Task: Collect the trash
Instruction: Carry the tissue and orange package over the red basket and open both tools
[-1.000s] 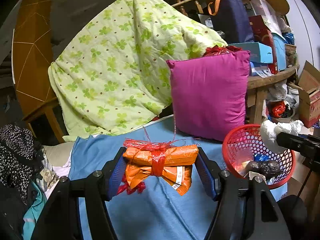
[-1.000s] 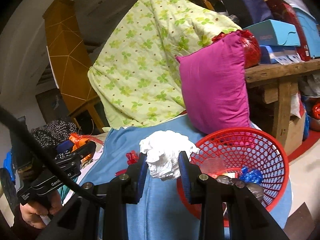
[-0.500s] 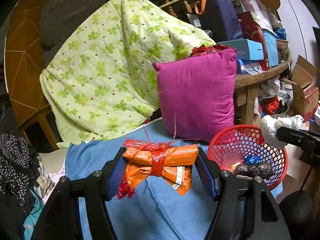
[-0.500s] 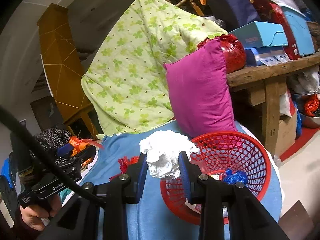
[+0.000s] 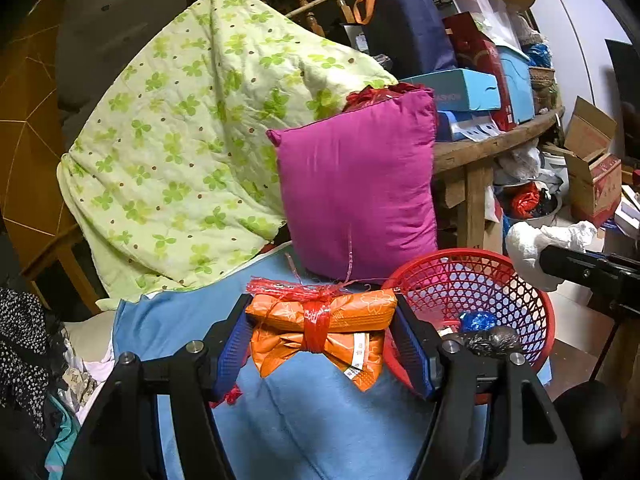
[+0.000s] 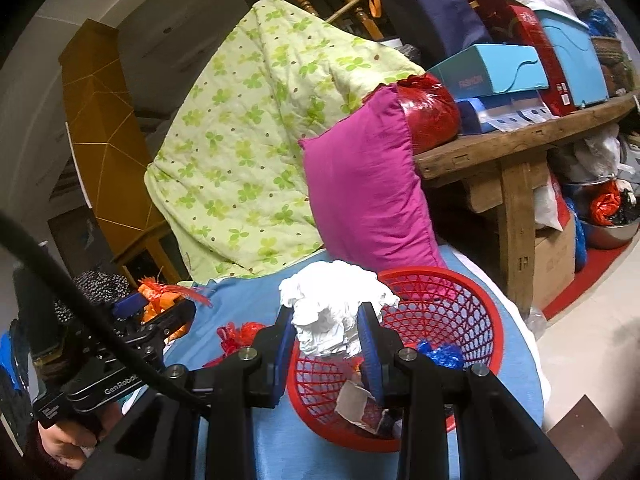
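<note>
My left gripper is shut on an orange wrapper bundle tied with red string, held above the blue sheet just left of the red mesh basket. My right gripper is shut on a crumpled white paper wad, hanging over the near left rim of the basket. Inside the basket lie blue foil, a dark crumpled lump and a torn card scrap. In the left wrist view the paper wad and right gripper body show at the right edge.
A magenta pillow and a green floral quilt stand behind the basket. A wooden table piled with boxes is on the right. A small red plastic scrap lies on the blue sheet. Clothes heap at left.
Both grippers have shifted toward the basket with their loads; the basket now sits closer and more central in each view. Neither grip has changed.
</note>
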Action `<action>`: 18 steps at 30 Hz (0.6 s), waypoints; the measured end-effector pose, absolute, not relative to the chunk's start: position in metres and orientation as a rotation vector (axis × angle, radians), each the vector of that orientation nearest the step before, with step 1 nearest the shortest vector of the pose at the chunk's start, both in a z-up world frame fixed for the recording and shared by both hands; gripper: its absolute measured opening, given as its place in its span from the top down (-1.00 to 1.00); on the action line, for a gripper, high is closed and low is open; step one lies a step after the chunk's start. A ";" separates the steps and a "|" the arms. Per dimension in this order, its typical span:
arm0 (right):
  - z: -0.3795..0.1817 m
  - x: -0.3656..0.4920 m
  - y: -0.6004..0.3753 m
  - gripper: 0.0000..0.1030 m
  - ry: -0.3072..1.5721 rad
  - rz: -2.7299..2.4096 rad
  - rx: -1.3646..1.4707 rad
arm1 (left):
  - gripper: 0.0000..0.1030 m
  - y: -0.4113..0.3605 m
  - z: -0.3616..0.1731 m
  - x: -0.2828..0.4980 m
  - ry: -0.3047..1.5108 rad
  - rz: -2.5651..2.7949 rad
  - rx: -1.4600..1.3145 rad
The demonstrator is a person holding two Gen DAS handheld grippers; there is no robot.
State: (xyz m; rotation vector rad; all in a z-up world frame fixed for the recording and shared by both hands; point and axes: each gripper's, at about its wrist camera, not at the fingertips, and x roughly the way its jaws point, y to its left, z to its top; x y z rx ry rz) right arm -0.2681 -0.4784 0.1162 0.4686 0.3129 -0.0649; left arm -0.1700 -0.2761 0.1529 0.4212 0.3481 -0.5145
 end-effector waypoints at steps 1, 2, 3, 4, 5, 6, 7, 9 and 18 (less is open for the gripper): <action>0.115 -0.269 -0.480 0.35 0.313 -0.069 0.470 | -0.34 -0.279 0.152 -0.170 0.350 -0.518 0.424; 0.114 -0.269 -0.482 0.35 0.313 -0.073 0.473 | -0.34 -0.281 0.151 -0.171 0.352 -0.521 0.426; 0.113 -0.269 -0.484 0.35 0.313 -0.076 0.476 | -0.34 -0.283 0.150 -0.171 0.353 -0.524 0.429; 0.112 -0.269 -0.485 0.35 0.313 -0.078 0.478 | -0.34 -0.285 0.149 -0.171 0.353 -0.526 0.432; 0.110 -0.269 -0.487 0.35 0.315 -0.082 0.482 | -0.34 -0.287 0.148 -0.172 0.354 -0.530 0.435; 0.110 -0.268 -0.488 0.35 0.317 -0.083 0.484 | -0.34 -0.289 0.147 -0.172 0.357 -0.533 0.436; 0.109 -0.268 -0.489 0.35 0.319 -0.085 0.486 | -0.34 -0.290 0.146 -0.172 0.358 -0.535 0.437; 0.107 -0.268 -0.491 0.35 0.320 -0.090 0.488 | -0.34 -0.293 0.144 -0.171 0.363 -0.539 0.439; 0.101 -0.270 -0.497 0.35 0.307 -0.119 0.504 | -0.34 -0.301 0.136 -0.167 0.385 -0.554 0.435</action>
